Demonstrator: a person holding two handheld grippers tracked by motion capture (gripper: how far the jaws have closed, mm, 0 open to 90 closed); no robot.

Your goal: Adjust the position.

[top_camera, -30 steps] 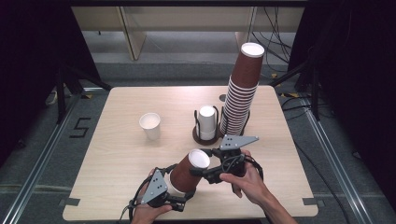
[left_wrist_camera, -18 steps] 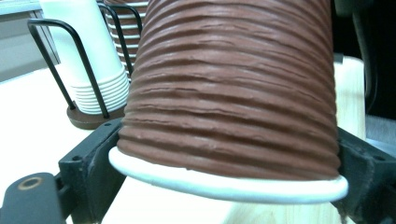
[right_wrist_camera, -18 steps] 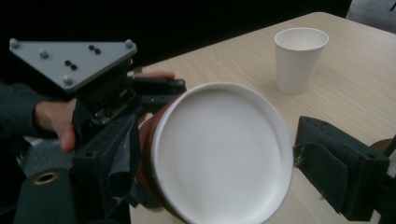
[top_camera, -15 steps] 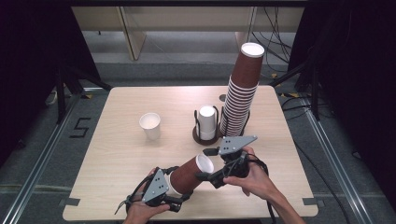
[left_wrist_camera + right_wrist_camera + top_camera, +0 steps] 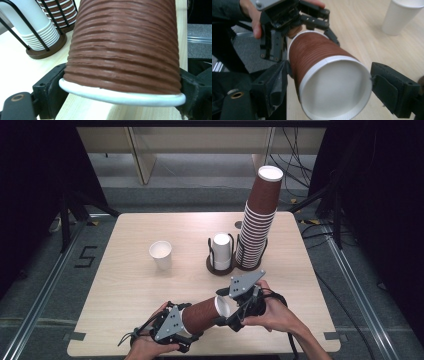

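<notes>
A brown ribbed paper cup (image 5: 202, 312) lies on its side just above the table's near edge. My left gripper (image 5: 186, 321) is shut on its white-rimmed mouth end, and that rim (image 5: 120, 96) spans the gap between the jaws in the left gripper view. My right gripper (image 5: 227, 312) holds the other end. In the right gripper view the cup's white recessed base (image 5: 335, 87) faces the camera, with a black jaw pressed against each side. Behind the cup, the left gripper (image 5: 309, 32) and a hand are visible.
A single white cup (image 5: 161, 254) stands upright left of centre. A black wire rack (image 5: 221, 267) holds nested white cups (image 5: 35, 27). Beside it rises a tall, leaning stack of brown cups (image 5: 257, 225). The table's near edge (image 5: 280, 354) lies just under the hands.
Both grippers and the brown cup have drifted a little toward the near edge and to the right. Both grips look the same as before.
</notes>
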